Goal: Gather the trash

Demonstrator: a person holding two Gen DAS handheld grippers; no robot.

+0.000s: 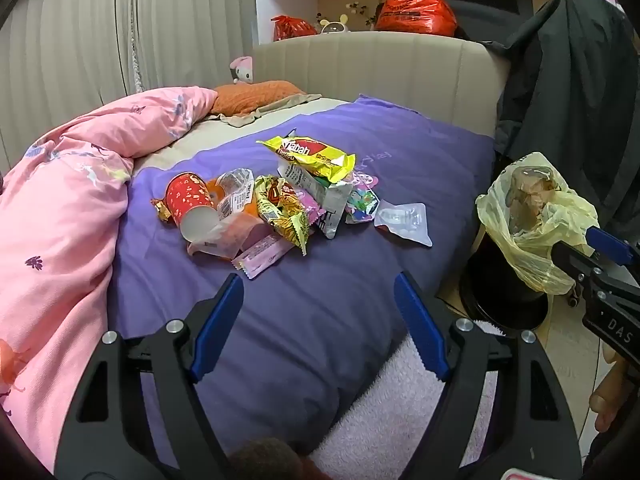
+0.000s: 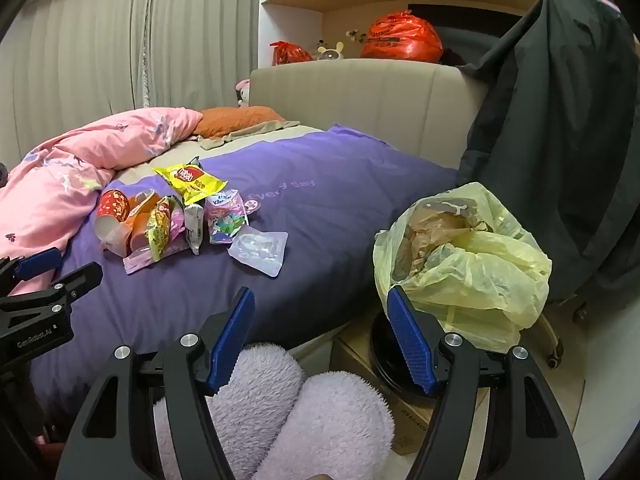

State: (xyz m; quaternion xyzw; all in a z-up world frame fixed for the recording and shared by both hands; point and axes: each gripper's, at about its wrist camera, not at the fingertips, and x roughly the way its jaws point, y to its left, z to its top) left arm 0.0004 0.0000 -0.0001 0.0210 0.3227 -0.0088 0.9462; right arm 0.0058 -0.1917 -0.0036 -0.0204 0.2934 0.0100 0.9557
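In the left wrist view the left claw (image 1: 318, 320) stood apart and empty, the wrapper pile (image 1: 280, 196) at twelve o'clock on the bed (image 1: 304, 304), while in the right wrist view the right claw (image 2: 320, 336), also apart, should best stay beside the yellow bin bag (image 2: 472, 264) at two o'clock, ready to hold it wide.

Left gripper (image 1: 318, 320), jaws wide apart and empty, hung over a purple duvet (image 1: 304, 300). Beyond it lay a pile of wrappers (image 1: 288, 200) and a red cup (image 1: 188, 196); a yellow-lined bin (image 1: 532, 224) stood at right, beside the bed.
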